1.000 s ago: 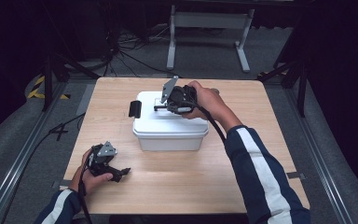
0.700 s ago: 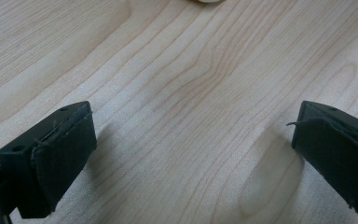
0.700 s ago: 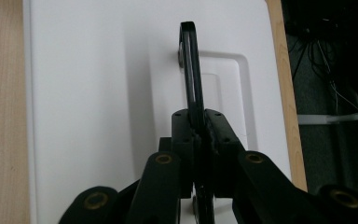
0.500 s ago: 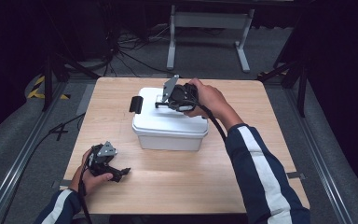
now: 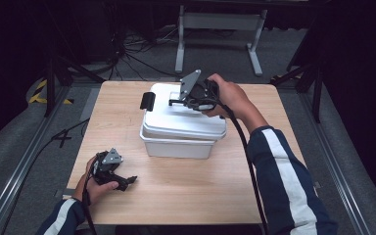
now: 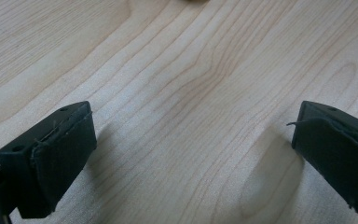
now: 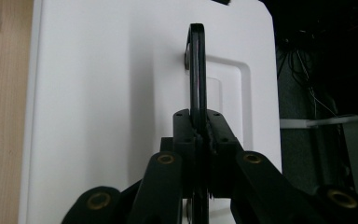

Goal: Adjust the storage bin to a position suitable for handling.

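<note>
A white plastic box (image 5: 176, 147) stands in the middle of the wooden table (image 5: 200, 200). Its white lid (image 5: 186, 120) sits lifted and skewed above the box rim. My right gripper (image 5: 183, 102) is shut on the lid's thin black handle (image 7: 197, 70), which stands upright between the closed jaws of the right gripper (image 7: 200, 128). The lid (image 7: 98, 93) lies below them. A black latch (image 5: 148, 101) hangs at the lid's far left end. My left gripper (image 5: 125, 181) rests low over the table at the front left. In the left gripper view the left gripper (image 6: 191, 144) is open, with bare wood (image 6: 182, 70) between its jaws.
Metal rails run along both sides of the table. A grey stand (image 5: 218, 22) and cables (image 5: 142, 44) lie on the floor beyond the far edge. The right gripper's cable (image 5: 247, 161) trails along the striped sleeve.
The right gripper has risen with the handle in its jaws, and the lid has come up off the box rim and shifted slightly. The left gripper has stayed where it was.
</note>
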The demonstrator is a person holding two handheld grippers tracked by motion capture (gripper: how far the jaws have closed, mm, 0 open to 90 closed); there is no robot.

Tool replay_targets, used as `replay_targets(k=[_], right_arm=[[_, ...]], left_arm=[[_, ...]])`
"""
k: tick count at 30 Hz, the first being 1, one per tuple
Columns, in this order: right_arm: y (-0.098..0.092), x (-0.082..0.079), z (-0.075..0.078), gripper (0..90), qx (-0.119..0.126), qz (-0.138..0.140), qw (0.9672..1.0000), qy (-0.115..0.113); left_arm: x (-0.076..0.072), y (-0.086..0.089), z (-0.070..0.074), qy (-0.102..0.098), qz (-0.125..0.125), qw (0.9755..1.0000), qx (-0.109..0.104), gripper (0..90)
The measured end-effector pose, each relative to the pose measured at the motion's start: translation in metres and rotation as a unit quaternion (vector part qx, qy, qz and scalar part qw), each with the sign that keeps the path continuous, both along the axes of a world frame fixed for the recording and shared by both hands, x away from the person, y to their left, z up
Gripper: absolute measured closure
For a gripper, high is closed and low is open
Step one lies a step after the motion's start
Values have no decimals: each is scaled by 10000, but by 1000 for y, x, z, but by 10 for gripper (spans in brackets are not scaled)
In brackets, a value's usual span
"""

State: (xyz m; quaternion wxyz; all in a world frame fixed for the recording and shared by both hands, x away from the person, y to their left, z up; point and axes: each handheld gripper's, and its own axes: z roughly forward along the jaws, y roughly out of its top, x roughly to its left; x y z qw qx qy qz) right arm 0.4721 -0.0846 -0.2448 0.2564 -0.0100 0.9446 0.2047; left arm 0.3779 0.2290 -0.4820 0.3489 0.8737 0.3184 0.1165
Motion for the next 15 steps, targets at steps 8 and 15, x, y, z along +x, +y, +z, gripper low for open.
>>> replay_targets(k=[8, 15], right_arm=[[-36, -6, 7, 847, 153, -216, 9996, -60], [-72, -12, 6, 847, 138, -458, 9988, -69]], left_arm=[[0, 0, 0, 1, 0, 10000, 1, 1], [0, 0, 0, 3, -1, 10000, -1, 1]])
